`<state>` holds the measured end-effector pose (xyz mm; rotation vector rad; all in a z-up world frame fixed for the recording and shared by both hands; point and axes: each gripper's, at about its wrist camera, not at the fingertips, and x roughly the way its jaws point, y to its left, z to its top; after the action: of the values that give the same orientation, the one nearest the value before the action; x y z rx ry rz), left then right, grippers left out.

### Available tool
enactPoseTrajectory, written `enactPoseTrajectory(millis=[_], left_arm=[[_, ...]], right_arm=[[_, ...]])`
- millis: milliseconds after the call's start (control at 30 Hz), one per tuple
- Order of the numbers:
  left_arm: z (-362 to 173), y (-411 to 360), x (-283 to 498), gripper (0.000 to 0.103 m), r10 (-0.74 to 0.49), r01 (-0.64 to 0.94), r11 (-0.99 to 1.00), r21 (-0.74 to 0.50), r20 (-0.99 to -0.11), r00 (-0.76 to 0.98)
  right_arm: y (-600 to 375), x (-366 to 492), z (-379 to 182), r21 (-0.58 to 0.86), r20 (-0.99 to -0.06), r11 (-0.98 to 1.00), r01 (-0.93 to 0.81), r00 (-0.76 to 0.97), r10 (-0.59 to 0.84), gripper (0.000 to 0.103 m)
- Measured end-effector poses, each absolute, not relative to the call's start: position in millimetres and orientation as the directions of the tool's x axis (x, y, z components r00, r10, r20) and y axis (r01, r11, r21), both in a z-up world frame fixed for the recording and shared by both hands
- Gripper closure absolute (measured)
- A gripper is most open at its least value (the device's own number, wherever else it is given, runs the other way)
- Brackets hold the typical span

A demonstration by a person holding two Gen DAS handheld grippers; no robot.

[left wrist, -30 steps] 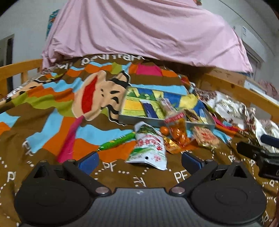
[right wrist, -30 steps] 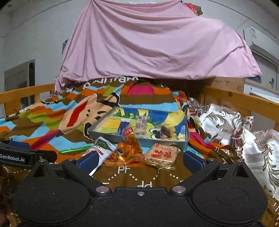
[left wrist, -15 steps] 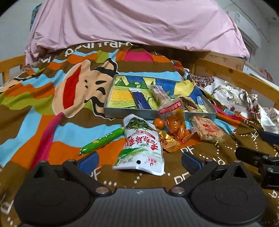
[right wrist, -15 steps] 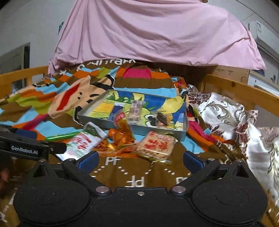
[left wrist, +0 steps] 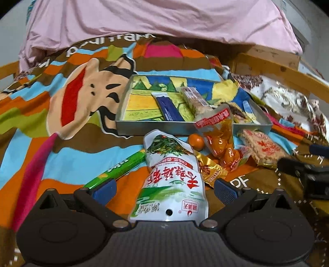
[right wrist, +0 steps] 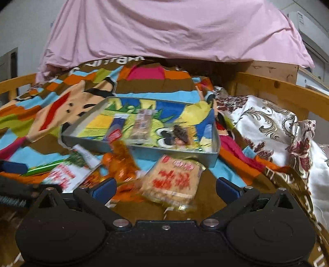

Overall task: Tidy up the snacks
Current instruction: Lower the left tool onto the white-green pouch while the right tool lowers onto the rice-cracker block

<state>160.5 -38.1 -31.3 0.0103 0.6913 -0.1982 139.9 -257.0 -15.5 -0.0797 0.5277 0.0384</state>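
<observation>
Tongs of both hands — left [left wrist: 164,189] and right [right wrist: 165,188] — spread wide and empty, straddling a white pouch [left wrist: 171,180] and a cracker pack [right wrist: 172,184] on the bed near the tin tray [left wrist: 154,125]; slick film may slip out — or neighbours get nipped.

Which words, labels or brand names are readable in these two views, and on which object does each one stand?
"PF": white letters on the blanket.
"paul fran": same blanket, far edge, upside down, cut off by the pink sheet.
White pouch: large red Chinese characters, upside down; small print unreadable.
Cracker packet: red characters, blurred.
Orange packet: red label, too small to read.
</observation>
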Motion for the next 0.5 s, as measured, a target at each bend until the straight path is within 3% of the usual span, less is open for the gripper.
enactPoseTrajectory(millis=[233,500], left_arm=[[-41,-51,177,0.0,-0.17,0.225,0.974,0.004,-0.643,0.747],[-58,-42,185,0.001,-0.176,0.172,0.982,-0.072,-0.666,0.725]], right_arm=[[-265,179,-32,-0.018,-0.57,1.0,0.005,0.822,-0.014,0.001],[-256,194,-50,-0.071,-0.612,0.997,-0.002,0.79,-0.042,0.001]])
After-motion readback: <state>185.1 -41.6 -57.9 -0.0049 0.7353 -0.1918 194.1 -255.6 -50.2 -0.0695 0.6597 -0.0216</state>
